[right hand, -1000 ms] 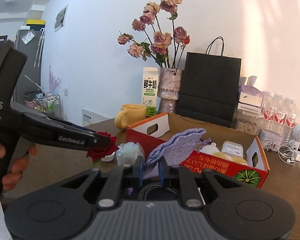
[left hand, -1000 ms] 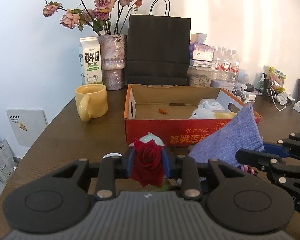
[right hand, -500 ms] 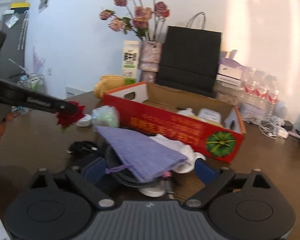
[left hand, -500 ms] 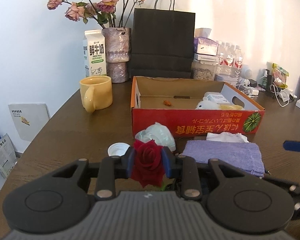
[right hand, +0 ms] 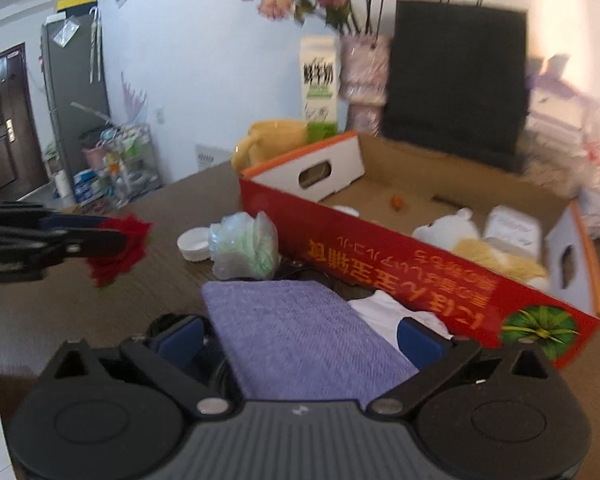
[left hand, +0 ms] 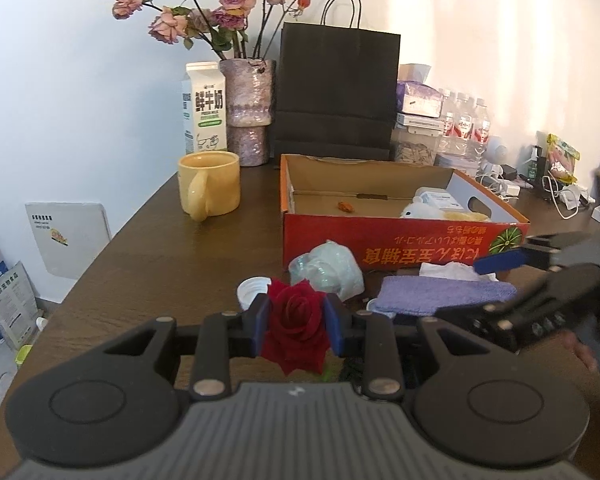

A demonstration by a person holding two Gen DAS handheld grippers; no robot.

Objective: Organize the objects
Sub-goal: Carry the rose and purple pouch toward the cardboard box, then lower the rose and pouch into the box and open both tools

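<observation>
Our left hand-held gripper [left hand: 296,326] squeezes a red rose [left hand: 298,330] between its two blue pads, up off the brown bench [left hand: 140,256]. Our right hand-held gripper [right hand: 300,338] has its jaws opening wide, and the blue pads do not press on anything. A purple cloth [right hand: 300,332] lies flat on the bench between those pads, free of them. It sits partly on top of a white tissue [right hand: 384,310] and some dark cord that we can only half see.

Just past the rose we see a white bottle cap [left hand: 252,292]. Beside the cap sits a crumpled clear bag [left hand: 328,266], right up against the front of the red box [left hand: 400,246].

The red box is open on top. Inside it, toward the right end, are a small white soft toy [left hand: 420,211], a white packet [left hand: 438,199] and something yellow and fluffy. A tiny orange bit [left hand: 346,206] lies alone on the box floor.

To the left of the box stands a yellow mug [left hand: 209,187]. Behind the mug are a milk carton [left hand: 204,108] and a purple vase [left hand: 249,110] with dried pink roses [left hand: 224,4]. A black paper bag [left hand: 336,90] stands behind the box, against the wall. Farther right are a tissue pack [left hand: 418,98] on some tubs, water bottles [left hand: 464,126], and white cables.
</observation>
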